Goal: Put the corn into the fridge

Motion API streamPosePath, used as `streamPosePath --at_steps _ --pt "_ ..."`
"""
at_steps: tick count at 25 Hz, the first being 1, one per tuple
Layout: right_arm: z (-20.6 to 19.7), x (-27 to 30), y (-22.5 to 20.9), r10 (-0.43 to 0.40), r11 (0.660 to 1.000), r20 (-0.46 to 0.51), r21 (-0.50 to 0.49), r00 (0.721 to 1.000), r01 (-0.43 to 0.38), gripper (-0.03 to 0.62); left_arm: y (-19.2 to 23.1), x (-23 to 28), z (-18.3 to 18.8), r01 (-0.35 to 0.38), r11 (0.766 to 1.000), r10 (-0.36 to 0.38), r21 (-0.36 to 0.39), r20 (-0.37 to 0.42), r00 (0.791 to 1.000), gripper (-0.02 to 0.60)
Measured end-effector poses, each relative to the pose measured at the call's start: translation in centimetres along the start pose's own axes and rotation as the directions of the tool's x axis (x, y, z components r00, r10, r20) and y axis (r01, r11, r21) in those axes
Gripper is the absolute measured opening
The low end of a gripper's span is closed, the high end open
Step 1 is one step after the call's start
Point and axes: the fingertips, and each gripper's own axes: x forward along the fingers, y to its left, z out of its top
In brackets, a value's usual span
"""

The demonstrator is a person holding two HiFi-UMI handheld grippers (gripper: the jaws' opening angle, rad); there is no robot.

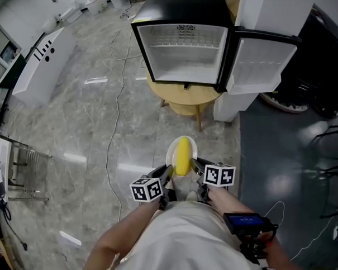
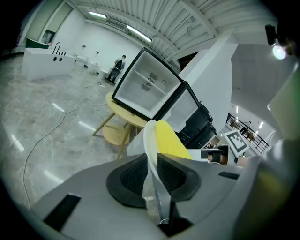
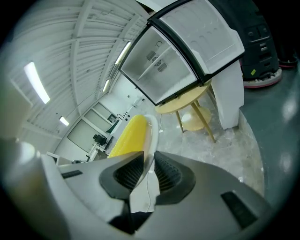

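A: Corn (image 1: 183, 156) is carried how?
B: Loose on a white plate (image 1: 170, 153), whose rim is clamped on either side by the jaws of the left gripper (image 1: 166, 172) and right gripper (image 1: 196, 166).
A: Handling?
B: Judged light, stiff, apt to roll; the plate is best kept level toward the open fridge (image 1: 187, 48) ahead.

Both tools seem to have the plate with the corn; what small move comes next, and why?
Probably step forward, keeping the plate level: left tool and right tool each clamp its rim, the corn lies on it, and the fridge stands open ahead, seemingly not yet within reach.
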Motion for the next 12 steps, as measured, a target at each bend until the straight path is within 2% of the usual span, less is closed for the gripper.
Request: streamPosePath --at_steps 12 --pt "-2.4 -2.9 0.2 0.026 1.000 -0.002 0.002 1.000 -0.026 0.061 -2.3 -1.8 -2.8 -0.024 1.000 0.024 -0.011 0.030 0.999 0.063"
